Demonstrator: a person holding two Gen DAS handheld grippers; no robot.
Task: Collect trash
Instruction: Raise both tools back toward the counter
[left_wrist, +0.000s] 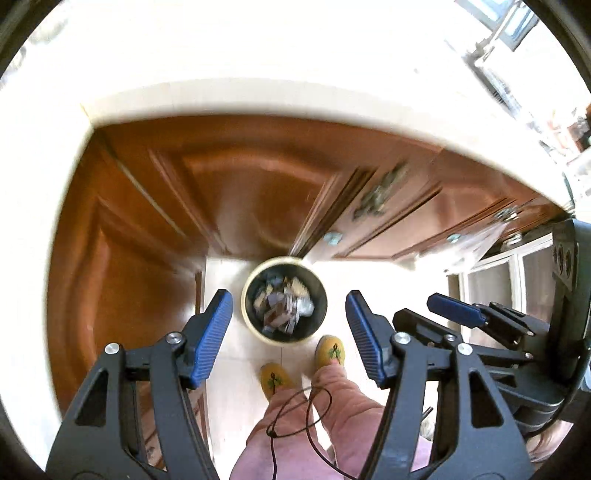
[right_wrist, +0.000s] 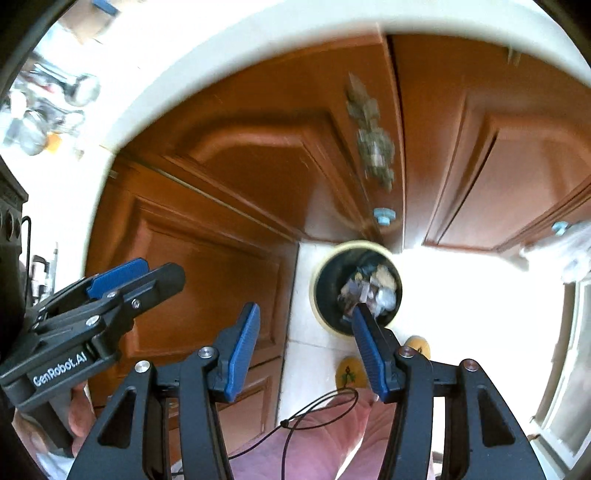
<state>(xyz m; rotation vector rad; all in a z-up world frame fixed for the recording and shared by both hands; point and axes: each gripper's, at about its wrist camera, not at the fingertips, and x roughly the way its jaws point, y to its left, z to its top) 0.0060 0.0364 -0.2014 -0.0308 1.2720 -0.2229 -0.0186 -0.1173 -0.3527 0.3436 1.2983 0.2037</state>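
Observation:
A round trash bin (left_wrist: 284, 301) with a cream rim stands on the pale floor below, holding several crumpled wrappers and papers (left_wrist: 282, 306). My left gripper (left_wrist: 289, 314) is open and empty, high above the bin. My right gripper (right_wrist: 304, 330) is open and empty too, with the bin (right_wrist: 356, 286) just beyond its right finger. The right gripper also shows at the right of the left wrist view (left_wrist: 454, 317). The left gripper shows at the left of the right wrist view (right_wrist: 136, 282).
Brown wooden cabinet doors (left_wrist: 229, 192) with ornate handles (right_wrist: 373, 147) stand behind the bin under a white countertop edge (left_wrist: 258, 98). The person's yellow slippers (left_wrist: 330, 350) and pink trousers are in front of the bin. Kitchenware sits on the counter (right_wrist: 48, 110).

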